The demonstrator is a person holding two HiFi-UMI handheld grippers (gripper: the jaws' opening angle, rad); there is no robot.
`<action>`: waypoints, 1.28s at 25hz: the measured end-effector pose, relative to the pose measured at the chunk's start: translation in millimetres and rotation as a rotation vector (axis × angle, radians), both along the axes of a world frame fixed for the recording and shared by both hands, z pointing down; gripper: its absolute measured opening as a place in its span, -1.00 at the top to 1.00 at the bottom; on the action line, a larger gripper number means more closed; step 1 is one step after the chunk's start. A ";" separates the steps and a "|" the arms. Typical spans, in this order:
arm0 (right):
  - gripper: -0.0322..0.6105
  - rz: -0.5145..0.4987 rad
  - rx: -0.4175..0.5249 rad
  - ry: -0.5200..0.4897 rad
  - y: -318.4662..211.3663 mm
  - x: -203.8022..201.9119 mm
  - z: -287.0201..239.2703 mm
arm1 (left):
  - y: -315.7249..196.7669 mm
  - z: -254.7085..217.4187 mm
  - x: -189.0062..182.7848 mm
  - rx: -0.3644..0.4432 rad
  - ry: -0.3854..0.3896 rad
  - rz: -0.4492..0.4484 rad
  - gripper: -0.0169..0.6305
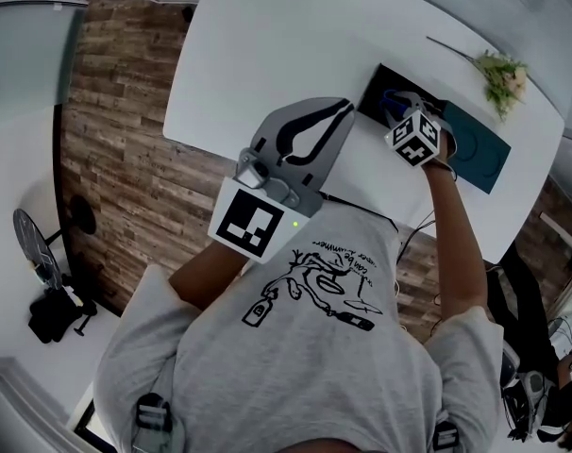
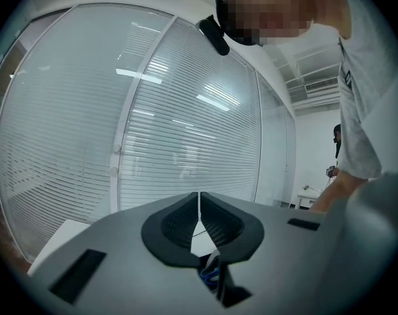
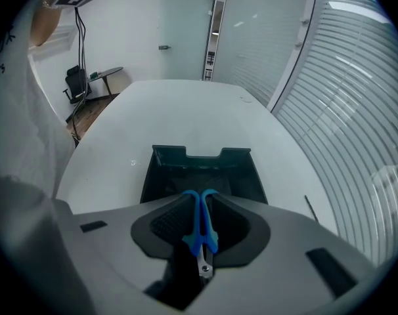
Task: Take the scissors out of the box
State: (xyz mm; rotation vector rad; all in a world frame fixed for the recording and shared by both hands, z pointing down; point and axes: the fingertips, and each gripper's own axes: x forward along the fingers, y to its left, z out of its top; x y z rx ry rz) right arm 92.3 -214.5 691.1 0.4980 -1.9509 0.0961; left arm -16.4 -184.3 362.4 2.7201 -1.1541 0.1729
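The blue-handled scissors are pinched upright between the jaws of my right gripper, which is shut on them. Their metal blades point back toward the camera. The open dark teal box lies on the white table just ahead of and below the jaws. In the head view the right gripper hovers over the box, with a bit of blue scissors showing. My left gripper is held to the left of the box, shut and holding nothing. In the left gripper view, that gripper points up at a glass wall.
The teal box lid lies right of the box, with a sprig of flowers beyond it. A thin stick lies on the table. Wooden floor surrounds the table. A glass wall with blinds stands nearby.
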 end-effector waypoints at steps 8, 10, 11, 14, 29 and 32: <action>0.55 -0.024 -0.066 0.036 1.8 -2.2 13.0 | -1.6 2.2 -5.7 -0.013 0.005 -0.003 0.87; 0.56 -0.035 -0.095 0.041 3.4 -2.6 14.0 | -2.1 2.4 -7.4 -0.014 0.005 -0.004 0.87; 0.60 -0.040 -0.112 0.042 4.3 -3.1 14.6 | -2.3 2.8 -8.4 -0.015 0.004 -0.004 0.87; 0.65 -0.049 -0.152 0.054 6.1 -4.2 16.6 | -2.7 4.0 -8.8 -0.013 0.002 -0.005 0.87; 0.68 -0.041 -0.048 0.014 -0.6 -6.6 -2.1 | -3.2 -1.5 -10.1 0.004 -0.003 -0.011 0.87; 0.68 -0.020 -0.023 -0.020 -4.4 -9.3 -15.2 | -2.6 -2.8 -9.3 0.003 -0.001 -0.011 0.87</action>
